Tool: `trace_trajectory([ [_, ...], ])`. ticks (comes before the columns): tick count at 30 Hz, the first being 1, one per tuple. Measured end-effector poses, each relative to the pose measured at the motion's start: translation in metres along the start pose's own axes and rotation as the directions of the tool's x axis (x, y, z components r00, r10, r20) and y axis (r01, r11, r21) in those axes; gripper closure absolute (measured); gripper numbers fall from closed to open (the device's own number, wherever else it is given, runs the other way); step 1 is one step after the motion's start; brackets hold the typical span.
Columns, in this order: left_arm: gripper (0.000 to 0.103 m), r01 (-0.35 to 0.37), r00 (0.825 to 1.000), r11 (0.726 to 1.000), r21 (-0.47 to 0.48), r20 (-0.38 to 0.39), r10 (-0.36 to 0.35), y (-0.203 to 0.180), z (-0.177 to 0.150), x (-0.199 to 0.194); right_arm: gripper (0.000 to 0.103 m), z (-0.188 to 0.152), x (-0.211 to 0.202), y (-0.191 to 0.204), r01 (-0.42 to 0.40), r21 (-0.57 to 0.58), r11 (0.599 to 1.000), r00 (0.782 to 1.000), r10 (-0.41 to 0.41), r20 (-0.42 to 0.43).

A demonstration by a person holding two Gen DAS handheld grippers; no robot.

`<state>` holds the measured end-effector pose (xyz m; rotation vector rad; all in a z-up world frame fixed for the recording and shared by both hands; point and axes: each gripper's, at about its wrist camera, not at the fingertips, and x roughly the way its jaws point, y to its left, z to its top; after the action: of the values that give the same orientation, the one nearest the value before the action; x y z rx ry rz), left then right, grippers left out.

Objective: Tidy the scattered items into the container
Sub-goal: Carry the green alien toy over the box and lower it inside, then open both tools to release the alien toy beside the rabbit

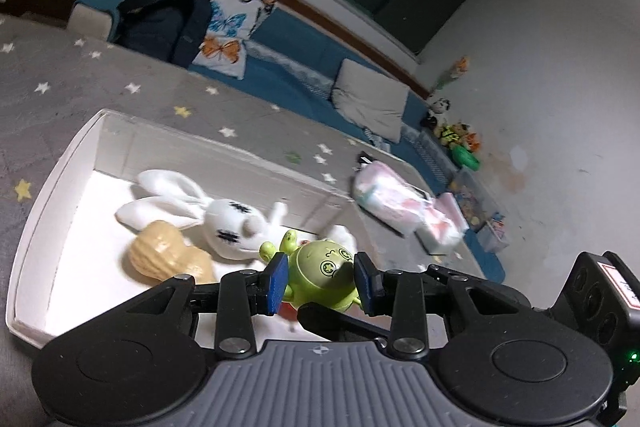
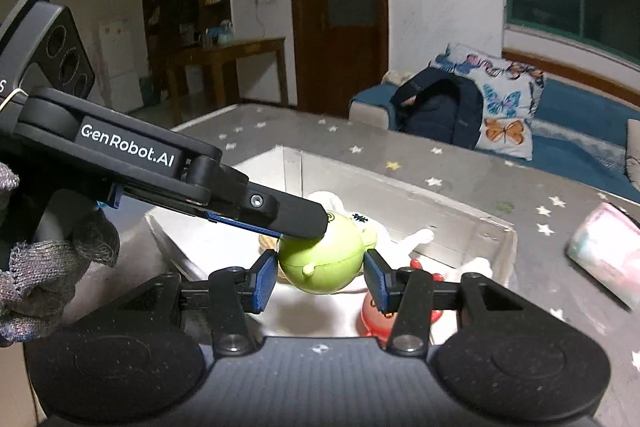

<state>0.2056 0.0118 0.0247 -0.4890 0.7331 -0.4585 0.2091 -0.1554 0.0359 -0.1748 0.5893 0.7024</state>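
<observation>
Green toy (image 2: 320,259) clamped by both grippers, over box (image 1: 52,183)

Your round green toy (image 2: 320,259) sits pinched between both pairs of fingers (image 2: 264,281), above the white container (image 1: 56,187) holding the rabbit (image 1: 224,219).

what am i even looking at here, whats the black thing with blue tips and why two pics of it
These are two handheld grippers, one in each of a person's hands, each with a fisheye camera looking along its fingers. One picture is from the left gripper, the other from the right gripper. Both sets of blue pads close on the same green round toy, held over a white box on a grey star-patterned mat. In the box lie a white plush rabbit, a tan shell-shaped toy and a red toy. A pink-and-white bundle lies outside it.
</observation>
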Motion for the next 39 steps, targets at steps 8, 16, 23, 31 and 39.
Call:
trace_trajectory([
  [8, 0.065, -0.018, 0.999, 1.0, -0.019, -0.044, 0.017, 0.021, 0.003, 0.025, 0.056, 0.001, 0.039, -0.006, 0.006, -0.033, 0.999, 0.995, -0.009, -0.096],
  [16, 0.065, -0.03, 0.997, 1.0, -0.004, -0.066, 0.03, 0.025, 0.001, 0.031, 0.056, 0.0, 0.052, -0.001, 0.011, -0.113, 0.994, 0.986, -0.029, -0.165],
  [23, 0.065, -0.047, 0.996, 0.999, 0.02, -0.07, 0.049, 0.02, 0.0, 0.032, 0.056, 0.004, 0.058, 0.001, -0.007, -0.13, 0.991, 0.978, -0.02, -0.205],
  [31, 0.065, -0.057, 0.995, 0.998, 0.028, -0.078, 0.059, 0.019, 0.001, 0.033, 0.055, 0.008, 0.063, -0.01, -0.043, -0.087, 0.995, 0.967, 0.02, -0.252],
  [39, 0.065, -0.069, 0.994, 0.997, 0.031, -0.088, 0.071, 0.021, 0.002, 0.035, 0.055, 0.008, 0.063, -0.011, -0.041, -0.093, 0.995, 0.964, 0.015, -0.264],
])
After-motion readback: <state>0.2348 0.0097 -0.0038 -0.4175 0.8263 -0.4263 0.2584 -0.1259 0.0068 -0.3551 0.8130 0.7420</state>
